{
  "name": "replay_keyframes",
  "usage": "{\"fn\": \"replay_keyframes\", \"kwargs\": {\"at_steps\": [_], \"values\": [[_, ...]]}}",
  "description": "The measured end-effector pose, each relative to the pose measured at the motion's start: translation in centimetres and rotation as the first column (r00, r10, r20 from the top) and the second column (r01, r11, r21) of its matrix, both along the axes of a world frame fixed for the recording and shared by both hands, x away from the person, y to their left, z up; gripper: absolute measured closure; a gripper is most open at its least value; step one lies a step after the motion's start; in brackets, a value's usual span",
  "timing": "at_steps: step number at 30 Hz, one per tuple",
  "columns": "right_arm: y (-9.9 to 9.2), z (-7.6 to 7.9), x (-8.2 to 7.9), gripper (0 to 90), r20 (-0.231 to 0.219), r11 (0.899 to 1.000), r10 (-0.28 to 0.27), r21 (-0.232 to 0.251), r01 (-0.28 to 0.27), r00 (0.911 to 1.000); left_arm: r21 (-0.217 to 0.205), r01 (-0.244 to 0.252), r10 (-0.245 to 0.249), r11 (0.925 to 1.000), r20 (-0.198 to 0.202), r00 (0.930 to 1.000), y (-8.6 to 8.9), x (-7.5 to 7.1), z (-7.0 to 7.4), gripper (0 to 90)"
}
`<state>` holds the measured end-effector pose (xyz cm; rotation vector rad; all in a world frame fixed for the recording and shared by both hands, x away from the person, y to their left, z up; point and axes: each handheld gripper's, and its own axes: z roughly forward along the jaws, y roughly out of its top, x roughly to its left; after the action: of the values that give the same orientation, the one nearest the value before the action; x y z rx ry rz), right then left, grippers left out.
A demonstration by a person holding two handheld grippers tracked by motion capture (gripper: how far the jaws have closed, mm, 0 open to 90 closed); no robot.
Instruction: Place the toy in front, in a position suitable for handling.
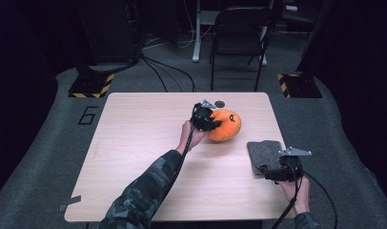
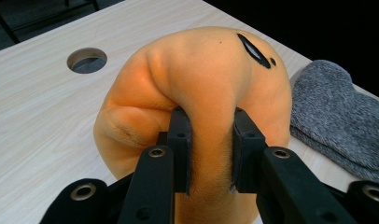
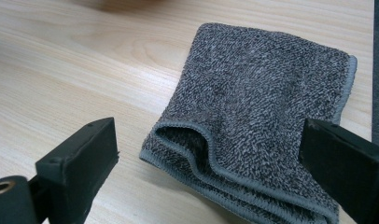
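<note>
Pinching the orange plush toy [image 2: 197, 93], the left gripper [image 2: 210, 151] was lifting; next, carry it toward four o'clock, where the right gripper [image 3: 206, 154] gaped at the towel [image 3: 267, 107]

The left sleeve [image 1: 144, 191] is a dark grey camouflage print. Both grippers, left [image 1: 211, 123] and right [image 1: 272, 172], are black, each topped by a grey three-cornered plate, with a black cable trailing toward 6 o'clock. In the left gripper view, squared black jaws carry round metal screws.

One orange plush toy [image 1: 226, 125], one folded grey towel [image 1: 264, 153], one table [image 1: 134, 157], two grippers
</note>
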<state>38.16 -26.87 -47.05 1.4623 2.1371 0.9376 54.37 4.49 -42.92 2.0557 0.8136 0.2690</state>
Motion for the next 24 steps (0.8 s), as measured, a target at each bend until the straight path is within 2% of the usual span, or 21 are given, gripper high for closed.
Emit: {"fn": "replay_keyframes", "kwargs": {"at_steps": [8,9,13,20,24], "values": [[0.3,0.2,-0.1,4.4,0.005,1.0,0.002,-0.007,-0.002,1.0,0.005,0.03,-0.03,0.9995,0.013,0.9995,1.9,-3.2,0.7,72.5],[0.3,0.2,0.0,4.4,0.004,1.0,0.006,-0.008,-0.006,1.0,0.005,0.03,-0.03,0.9995,0.013,0.9995,1.9,-3.2,0.7,72.4],[0.4,0.2,0.0,4.4,0.004,1.0,0.01,-0.012,-0.009,0.9999,-0.006,0.01,-0.01,0.9999,0.018,0.9998,3.0,-4.8,0.7,72.1],[0.4,0.4,0.1,4.4,0.007,1.0,0.003,-0.007,-0.003,1.0,-0.02,0.004,-0.004,0.9998,-0.012,0.9999,4.1,-6.4,-0.1,71.3],[0.4,0.2,0.2,4.4,-0.002,1.0,0.008,-0.012,-0.008,1.0,-0.022,-0.007,0.006,0.9997,-0.037,0.9993,4.7,-7.4,-1.2,70.8]]}}
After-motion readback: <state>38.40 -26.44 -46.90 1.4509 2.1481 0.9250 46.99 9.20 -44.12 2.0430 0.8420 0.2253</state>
